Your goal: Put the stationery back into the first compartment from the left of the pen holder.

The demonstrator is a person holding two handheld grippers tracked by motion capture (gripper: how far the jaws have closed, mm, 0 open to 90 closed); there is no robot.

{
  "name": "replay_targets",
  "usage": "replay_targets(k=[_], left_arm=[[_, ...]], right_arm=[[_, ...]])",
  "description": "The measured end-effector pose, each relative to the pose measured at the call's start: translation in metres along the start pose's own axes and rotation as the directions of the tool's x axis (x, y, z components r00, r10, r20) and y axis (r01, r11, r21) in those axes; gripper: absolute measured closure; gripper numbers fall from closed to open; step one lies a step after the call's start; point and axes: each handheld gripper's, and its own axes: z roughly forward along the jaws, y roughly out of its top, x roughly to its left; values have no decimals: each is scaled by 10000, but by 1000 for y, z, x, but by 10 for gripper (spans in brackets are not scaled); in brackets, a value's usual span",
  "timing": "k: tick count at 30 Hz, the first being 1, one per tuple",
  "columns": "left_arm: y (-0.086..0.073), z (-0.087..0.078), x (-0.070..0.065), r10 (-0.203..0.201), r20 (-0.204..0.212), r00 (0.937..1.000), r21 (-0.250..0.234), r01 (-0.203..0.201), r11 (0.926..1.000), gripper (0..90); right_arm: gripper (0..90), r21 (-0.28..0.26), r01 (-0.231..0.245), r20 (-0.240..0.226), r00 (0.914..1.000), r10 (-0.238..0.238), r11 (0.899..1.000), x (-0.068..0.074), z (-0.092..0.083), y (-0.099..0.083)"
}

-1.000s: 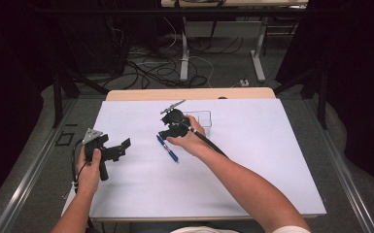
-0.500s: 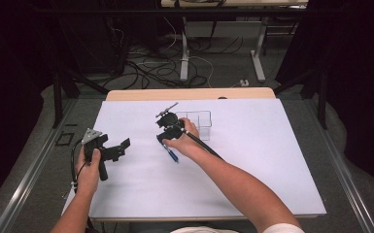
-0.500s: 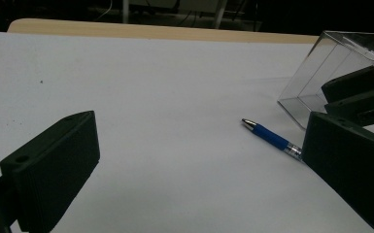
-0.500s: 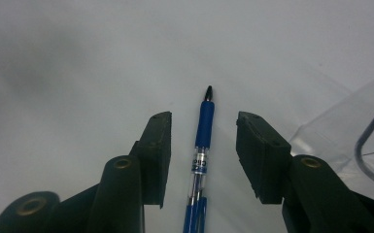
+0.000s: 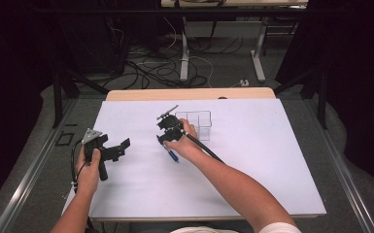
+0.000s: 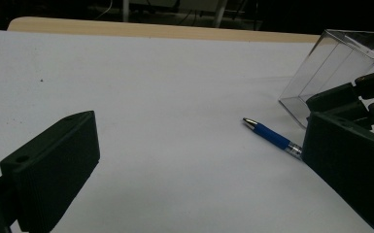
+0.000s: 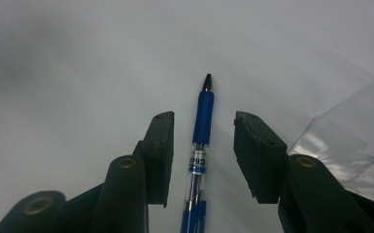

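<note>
The right gripper (image 5: 167,138) points down over the blue pen (image 5: 172,154) near the desk's (image 5: 272,160) middle, just beside the clear box (image 5: 196,124). The left gripper (image 5: 114,149) hovers by the left edge.

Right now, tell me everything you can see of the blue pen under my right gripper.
The pen is a ballpoint with a blue grip section, a dark pointed tip, a clear barrel with printed lettering and a blue rear part. It looks plastic. It lies flat on the white table cover, just in front of the clear box. The right gripper straddles its barrel, its jaws have just been closing, and gaps show on both sides, so nothing grips it yet.
</note>
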Motion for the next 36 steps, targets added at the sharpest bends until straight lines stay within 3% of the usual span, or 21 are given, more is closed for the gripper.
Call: replay_targets(k=[3,6,7,13,14,15,16,17,18,20,21,22,23,30,31,32,33,36], left_arm=[[0,0,0,-10,4,10000,-17,10,10000,1],[0,0,0,-12,14,10000,8,12,10000,1],[0,0,0,-7,19,10000,6,7,10000,1],[0,0,0,-27,23,10000,-8,27,10000,1],[0,0,0,2,26,10000,7,-2,10000,1],[0,0,0,-28,26,10000,-21,29,10000,0],[0,0,0,-34,25,10000,-26,34,10000,1],[0,0,1,4,35,10000,-7,-3,10000,1],[0,0,0,-37,39,10000,-42,37,10000,1],[0,0,0,-26,43,10000,-37,26,10000,1],[0,0,0,-27,43,10000,-39,27,10000,1],[0,0,0,-29,47,10000,-37,29,10000,1],[0,0,0,-29,47,10000,-40,29,10000,1],[1,-1,1,8,59,10000,-6,-8,10000,1],[0,-1,1,7,59,10000,-8,-7,10000,1],[0,-1,1,4,60,10000,-7,-4,10000,1],[0,-1,1,5,64,10000,-8,-4,10000,1],[0,0,0,-27,74,10000,-49,27,10000,1]], right_arm=[[595,-71,37,-69,10000,-38,10000,1,2,0],[597,-556,64,-151,9999,-73,9984,2,6,-1],[602,-239,119,-34,9999,-120,9996,3,4,-1],[630,-269,105,-81,9999,-107,9996,4,8,0],[634,-1068,156,-6,9999,-158,9942,2,15,-2],[634,-103,243,42,9997,-243,9997,2,10,0],[639,-78,106,-1,9999,-106,9999,3,11,0],[645,-472,23,-78,10000,-27,9989,3,15,-1],[651,-60,116,-170,9998,-117,9999,3,13,0],[659,18,122,-168,9998,-121,9999,3,15,0],[665,-222,62,-156,9999,-66,9997,3,17,-1],[672,187,132,-208,9997,-128,9997,3,15,0],[677,-49,157,-238,9996,-158,9999,3,18,0],[716,288,225,-119,9997,-221,9993,5,23,0],[719,211,420,-91,9991,-418,9989,4,25,0],[723,-182,229,-119,9997,-231,9996,5,28,-1],[728,281,250,-29,9997,-250,9993,5,26,0],[734,326,265,52,9996,-267,9991,5,28,-1]])
